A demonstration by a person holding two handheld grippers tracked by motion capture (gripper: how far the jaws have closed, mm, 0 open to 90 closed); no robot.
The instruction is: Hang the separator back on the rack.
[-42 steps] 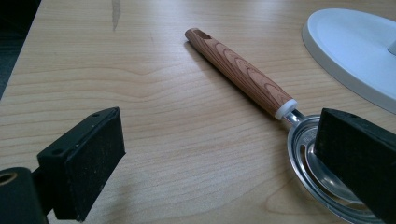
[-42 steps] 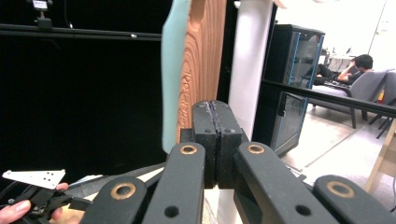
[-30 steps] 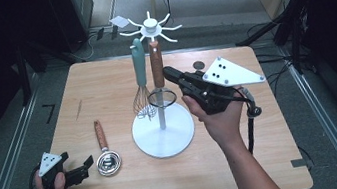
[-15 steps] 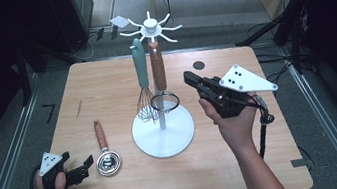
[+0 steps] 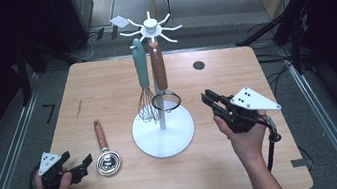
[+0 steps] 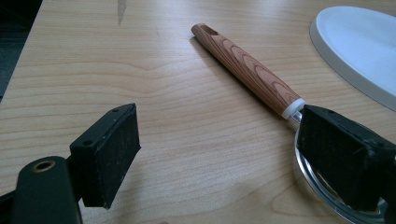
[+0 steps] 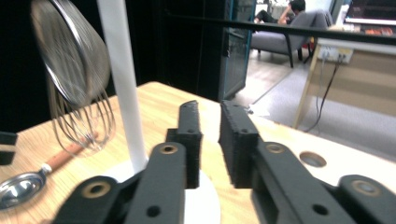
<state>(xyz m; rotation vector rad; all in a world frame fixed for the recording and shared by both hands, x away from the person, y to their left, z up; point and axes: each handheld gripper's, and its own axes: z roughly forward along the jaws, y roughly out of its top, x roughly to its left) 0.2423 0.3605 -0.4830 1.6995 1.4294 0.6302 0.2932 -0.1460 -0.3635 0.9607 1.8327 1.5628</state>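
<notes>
A white utensil rack (image 5: 164, 134) stands mid-table. A teal-handled whisk (image 5: 142, 73) and a wood-handled strainer (image 5: 158, 68) hang from its hooks. To its left a wood-handled metal spoon (image 5: 102, 139) lies flat. My left gripper (image 5: 79, 159) rests low by the spoon's bowl. Its jaws have just been closing a little but stand wide open (image 6: 219, 140), one jaw over the bowl, and the handle (image 6: 247, 74) runs away from it. My right gripper (image 5: 206, 98) hovers right of the rack base. Its jaws have just been opening, with a narrow empty gap (image 7: 208, 135) between them.
A dark round hole (image 5: 198, 65) sits in the tabletop at the back right. The rack's pole (image 7: 121, 84) and the swinging strainer mesh (image 7: 70, 56) are close to the left of my right gripper. Metal floor rails run along both sides of the table.
My right gripper has come down and to the right, away from the hanging strainer, and its jaws have parted slightly. The left hand has stayed in place.
</notes>
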